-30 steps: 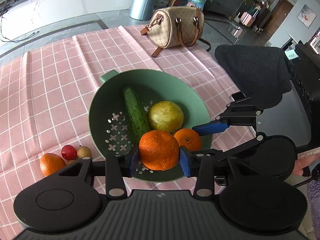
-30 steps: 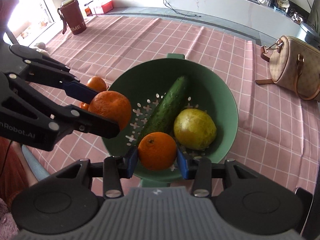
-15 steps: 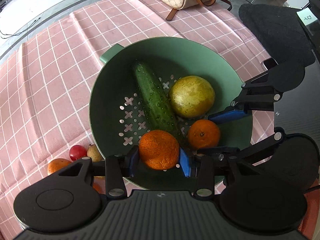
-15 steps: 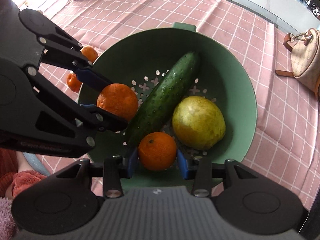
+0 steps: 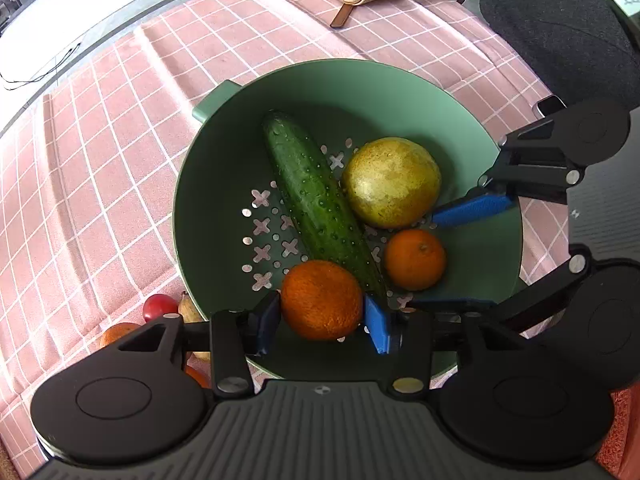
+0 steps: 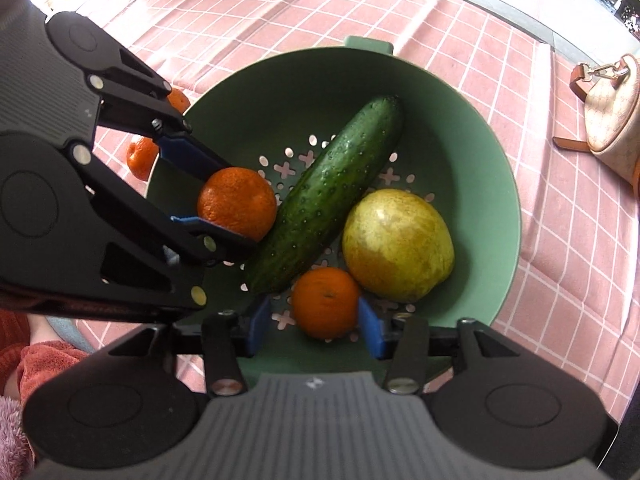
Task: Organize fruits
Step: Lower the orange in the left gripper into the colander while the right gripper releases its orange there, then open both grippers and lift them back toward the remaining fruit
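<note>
Pink checked cloth (image 5: pixel 100 152), green colander (image 5: pixel 360 80); left gripper (image 5: pixel 322 322) clamps orange (image 5: pixel 320 300), right gripper (image 6: pixel 311 320) parted around smaller orange (image 6: pixel 326 302). Placing step; next: left lets go, both lift clear

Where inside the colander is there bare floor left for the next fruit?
Bare perforated floor lies left of the cucumber in the colander, plus its far wall. Crowded on the other side: pear, small orange between the right gripper pads, large orange in the left gripper.

One colander (image 5: pixel 400 80) holds one cucumber (image 5: pixel 316 204), one pear (image 5: pixel 392 182) and two oranges (image 5: pixel 320 300) (two more oranges (image 6: pixel 140 156) outside).
</note>
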Tool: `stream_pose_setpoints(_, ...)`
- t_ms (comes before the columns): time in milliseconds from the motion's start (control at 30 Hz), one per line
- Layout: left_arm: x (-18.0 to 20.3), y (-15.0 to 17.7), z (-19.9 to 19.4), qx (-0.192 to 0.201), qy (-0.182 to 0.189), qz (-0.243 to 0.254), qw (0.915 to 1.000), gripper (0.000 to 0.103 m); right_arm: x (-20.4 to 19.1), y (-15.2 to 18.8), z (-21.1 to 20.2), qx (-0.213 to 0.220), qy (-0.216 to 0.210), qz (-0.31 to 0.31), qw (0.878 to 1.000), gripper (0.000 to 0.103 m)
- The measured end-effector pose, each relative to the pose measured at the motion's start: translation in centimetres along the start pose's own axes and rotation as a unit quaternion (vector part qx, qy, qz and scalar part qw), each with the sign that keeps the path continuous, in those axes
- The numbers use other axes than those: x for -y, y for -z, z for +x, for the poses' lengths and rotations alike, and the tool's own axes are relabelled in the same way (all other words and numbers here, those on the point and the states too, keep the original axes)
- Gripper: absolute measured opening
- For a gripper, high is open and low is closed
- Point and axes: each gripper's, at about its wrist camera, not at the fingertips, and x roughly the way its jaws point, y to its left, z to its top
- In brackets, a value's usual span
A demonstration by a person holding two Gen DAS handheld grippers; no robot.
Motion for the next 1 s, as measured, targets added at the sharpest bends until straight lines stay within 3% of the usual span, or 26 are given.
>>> stream_pose_setpoints(200, -0.1, 0.5, -2.2, 0.027, 0.000, -0.004, 0.9996, 0.065, -0.6, 0.5, -2.1, 0.020, 0.012, 0.001, 1.000, 0.055)
stream_pose_setpoints(467, -1.7, 3.1, -9.4, 0.126, -0.007, -0.029, 0.9915, 0.065, -3.2, 1.7, -6.7, 0.106, 0.033, 0.042, 0.993, 0.057)
stream_pose_setpoints(700, -3.9, 7.6, -14.2, 0.200, -0.025, -0.059, 0.9776, 0.065, -6.9, 2.9, -9.5, 0.202, 0.013, 0.114, 0.973, 0.057)
stream_pose_setpoints(1000, -5.9, 14.1, -14.6, 0.239, -0.051, -0.077, 0.9665, 0.064, -13.1, 4.7, -8.1, 0.277, 0.006, 0.180, 0.944, 0.057)
